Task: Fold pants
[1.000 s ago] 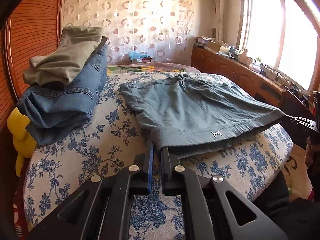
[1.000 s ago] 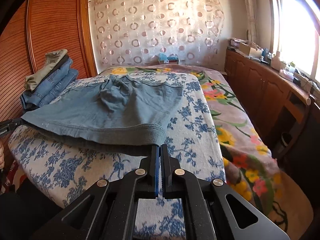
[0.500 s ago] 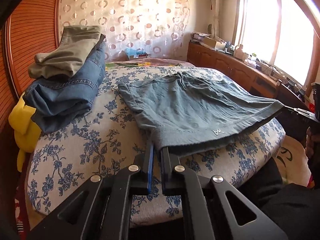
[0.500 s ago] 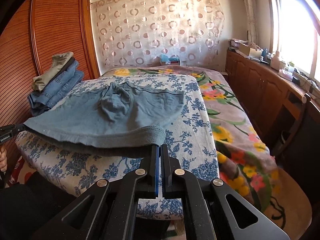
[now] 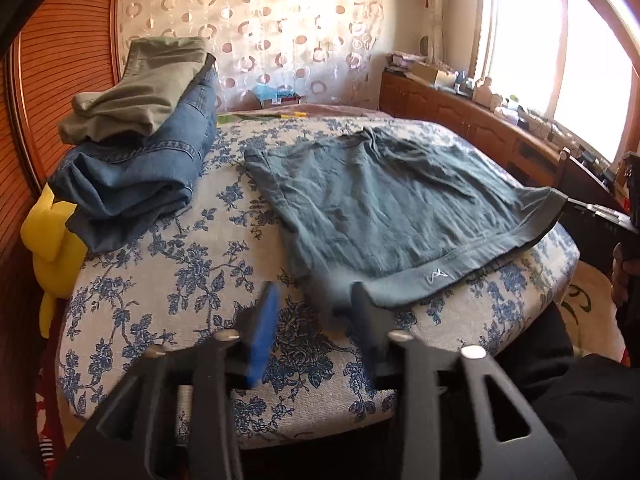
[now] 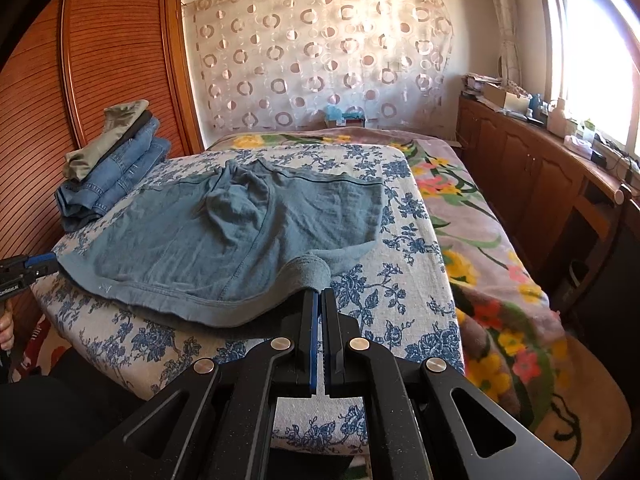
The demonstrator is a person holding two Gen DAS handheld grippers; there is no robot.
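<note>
Left wrist view – left tool [image 5: 316,306] opening, shorts [image 5: 384,200] hem between, right tool [image 6: 321,292] clamped on hem.

You're facing a sheer curtain [image 6: 320,60] patterned with rings, hung across the far wall. To your left runs a reddish slatted wooden wardrobe [image 6: 116,60]; to your right, a bright window [image 5: 560,60] floods the room with daylight — almost blown out. Below it a long wooden cabinet [image 6: 520,160] carries boxes and bottles. The bed [image 6: 472,232] wears a flowered blanket in yellow, pink and green, and a pad [image 5: 192,272] printed with blue flowers lies over its near end.
</note>
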